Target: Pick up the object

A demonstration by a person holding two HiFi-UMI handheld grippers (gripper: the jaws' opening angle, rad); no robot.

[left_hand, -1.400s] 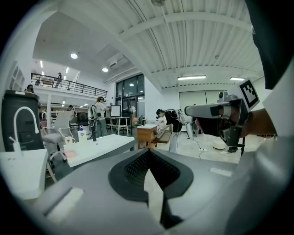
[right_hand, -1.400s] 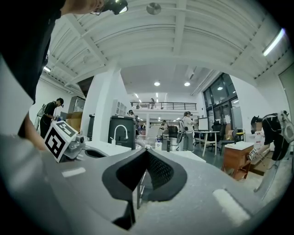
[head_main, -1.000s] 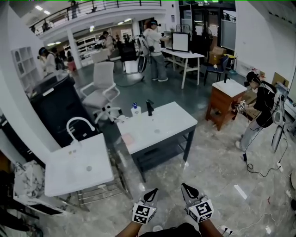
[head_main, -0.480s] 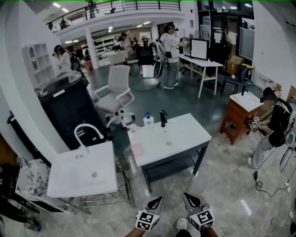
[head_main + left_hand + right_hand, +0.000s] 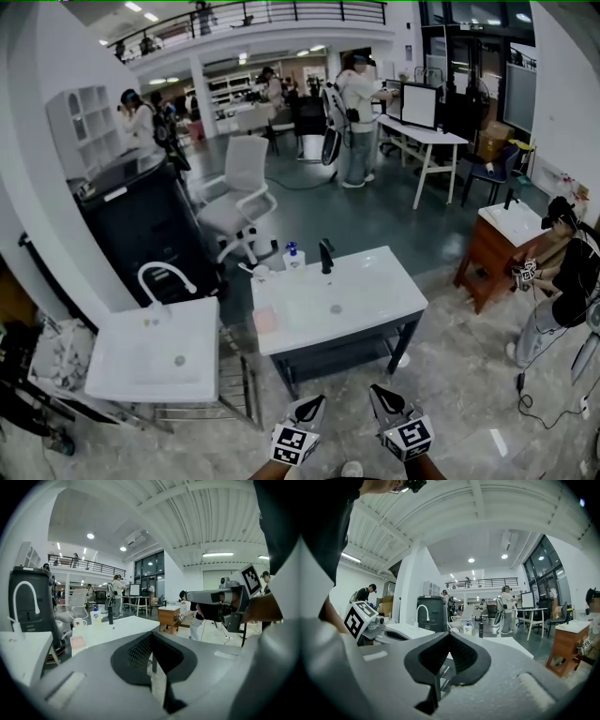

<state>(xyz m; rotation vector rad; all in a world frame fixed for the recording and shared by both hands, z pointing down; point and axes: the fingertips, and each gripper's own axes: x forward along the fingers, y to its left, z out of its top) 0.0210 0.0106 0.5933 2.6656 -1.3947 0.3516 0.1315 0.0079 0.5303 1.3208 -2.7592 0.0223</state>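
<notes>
Head view: left gripper (image 5: 312, 405) and right gripper (image 5: 379, 394) are both closed, holding nothing. A soap bottle (image 5: 292, 255) stands at the back edge of the sink counter (image 5: 384, 295).

Floor (image 5: 459, 375): glossy marbled stone. Desk (image 5: 380, 286): smooth white top. Left tool (image 5: 317, 403), right tool (image 5: 377, 392): matt grey plastic.

No legible text; left claw (image 5: 309, 409), right claw (image 5: 382, 397) cubes carry square markers only.
</notes>
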